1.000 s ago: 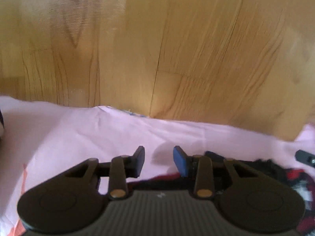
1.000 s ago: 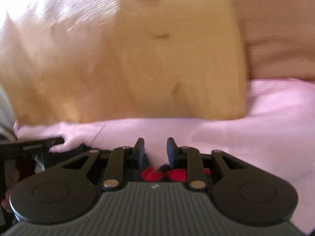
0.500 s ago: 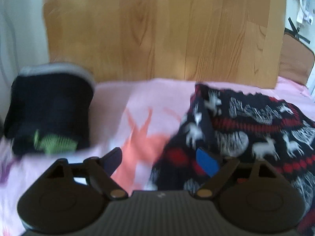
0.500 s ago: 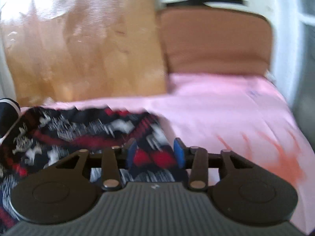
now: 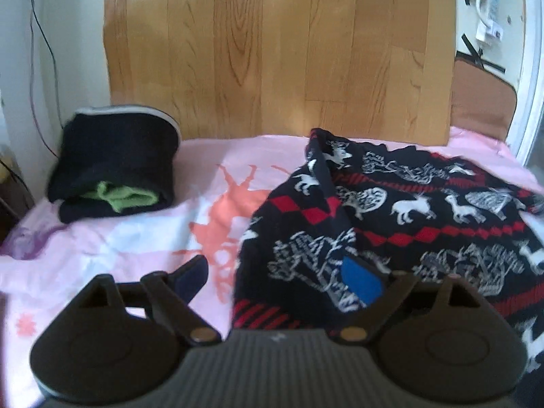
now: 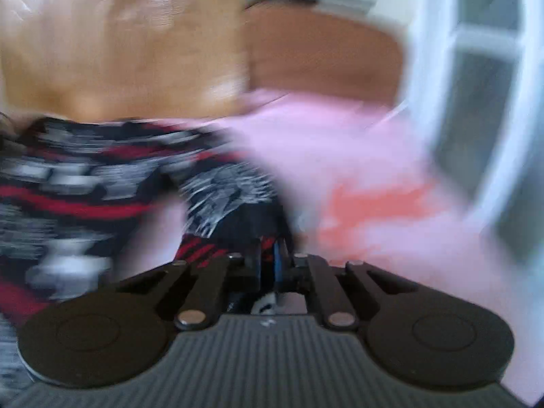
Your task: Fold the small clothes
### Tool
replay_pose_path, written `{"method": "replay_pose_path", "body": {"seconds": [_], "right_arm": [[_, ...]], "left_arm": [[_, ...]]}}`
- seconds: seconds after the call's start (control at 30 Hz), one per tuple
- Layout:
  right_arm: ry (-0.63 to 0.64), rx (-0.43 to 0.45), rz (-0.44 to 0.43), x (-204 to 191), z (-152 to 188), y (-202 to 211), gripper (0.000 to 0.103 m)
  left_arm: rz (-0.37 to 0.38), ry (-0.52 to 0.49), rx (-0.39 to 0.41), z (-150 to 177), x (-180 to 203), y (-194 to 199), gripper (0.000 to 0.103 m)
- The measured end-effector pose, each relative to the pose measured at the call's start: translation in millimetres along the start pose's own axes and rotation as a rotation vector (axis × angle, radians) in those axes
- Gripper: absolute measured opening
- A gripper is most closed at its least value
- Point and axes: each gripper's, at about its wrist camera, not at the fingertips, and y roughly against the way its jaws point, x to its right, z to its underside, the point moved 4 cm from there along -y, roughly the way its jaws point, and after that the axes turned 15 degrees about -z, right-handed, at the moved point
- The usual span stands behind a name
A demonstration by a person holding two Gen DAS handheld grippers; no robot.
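Left wrist view, nearest first: the left gripper (image 5: pixel 275 280) stands wide, its jaws having just been opening, with nothing pinched; one finger is over the pink printed bedsheet (image 5: pixel 102 244), the blue-padded one over the near edge of the black knitted garment with red bands and white reindeer (image 5: pixel 391 224). That garment lies spread and rumpled on the sheet, one side turned over in a ridge, so its folding looks barely begun. Beyond it and to its left sits a folded stack of dark clothes with a green piece showing (image 5: pixel 115 166), which I take as finished work. Behind the garment rises the wooden headboard (image 5: pixel 282 51). From the blurred right wrist view, the right gripper (image 6: pixel 270 255) is clamped on a corner of the garment.
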Motion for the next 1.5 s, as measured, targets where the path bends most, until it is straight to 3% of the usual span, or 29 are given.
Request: {"method": "replay_pose_path", "body": {"seconds": [0.03, 0.07, 0.1, 0.17, 0.2, 0.23, 0.4, 0.67, 0.77, 0.83, 1.0, 1.13, 1.3, 1.37, 1.4, 1.43, 1.47, 1.5], "right_arm": [[-0.046, -0.002, 0.087, 26, -4, -6, 0.010], [-0.142, -0.016, 0.116, 47, -8, -9, 0.012], [-0.248, -0.010, 0.122, 63, -15, -7, 0.014], [-0.322, 0.105, 0.068, 66, -34, 12, 0.024], [-0.326, 0.139, 0.007, 58, -43, 18, 0.031], [-0.330, 0.160, -0.067, 47, -52, 23, 0.045], [-0.298, 0.156, -0.489, -39, -85, 33, 0.046], [-0.087, -0.086, -1.127, -232, -86, 60, 0.044], [0.001, -0.204, -1.295, -287, -71, 78, 0.044], [0.076, -0.252, -1.347, -315, -63, 86, 0.044], [0.276, -0.281, -1.374, -353, -48, 98, 0.046], [0.338, -0.311, -1.404, -375, -41, 103, 0.063], [0.510, -0.293, -1.367, -404, -26, 98, 0.068], [0.530, -0.246, -1.369, -409, -24, 95, 0.067], [0.532, -0.230, -1.361, -412, -26, 93, 0.061], [0.533, -0.217, -1.340, -414, -28, 91, 0.031], [0.524, -0.221, -1.327, -414, -31, 88, 0.008], [0.481, -0.243, -1.341, -412, -37, 84, 0.008]], "left_arm": [[-0.020, -0.006, 0.001, 3, -2, 3, 0.089], [-0.031, -0.006, 0.001, 5, -4, 4, 0.089], [-0.039, 0.000, 0.004, 8, -8, 7, 0.089], [-0.052, 0.015, 0.010, 12, -16, 11, 0.089], [-0.063, 0.025, 0.007, 13, -20, 11, 0.089], [-0.071, 0.035, 0.003, 14, -24, 11, 0.089], [-0.114, 0.071, -0.028, 20, -41, 4, 0.089], [-0.160, 0.141, -0.079, 31, -70, -7, 0.088], [-0.183, 0.153, -0.080, 32, -78, -9, 0.088], [-0.199, 0.156, -0.077, 33, -81, -9, 0.088], [-0.226, 0.163, -0.065, 33, -87, -8, 0.088], [-0.242, 0.156, -0.058, 31, -90, -9, 0.088], [-0.242, 0.174, -0.050, 30, -97, -7, 0.089], [-0.246, 0.190, -0.045, 30, -103, -3, 0.089], [-0.250, 0.196, -0.044, 30, -106, -2, 0.089], [-0.254, 0.204, -0.044, 30, -109, -1, 0.089], [-0.259, 0.216, -0.045, 30, -114, -1, 0.089], [-0.262, 0.226, -0.046, 29, -117, 0, 0.089]]}}
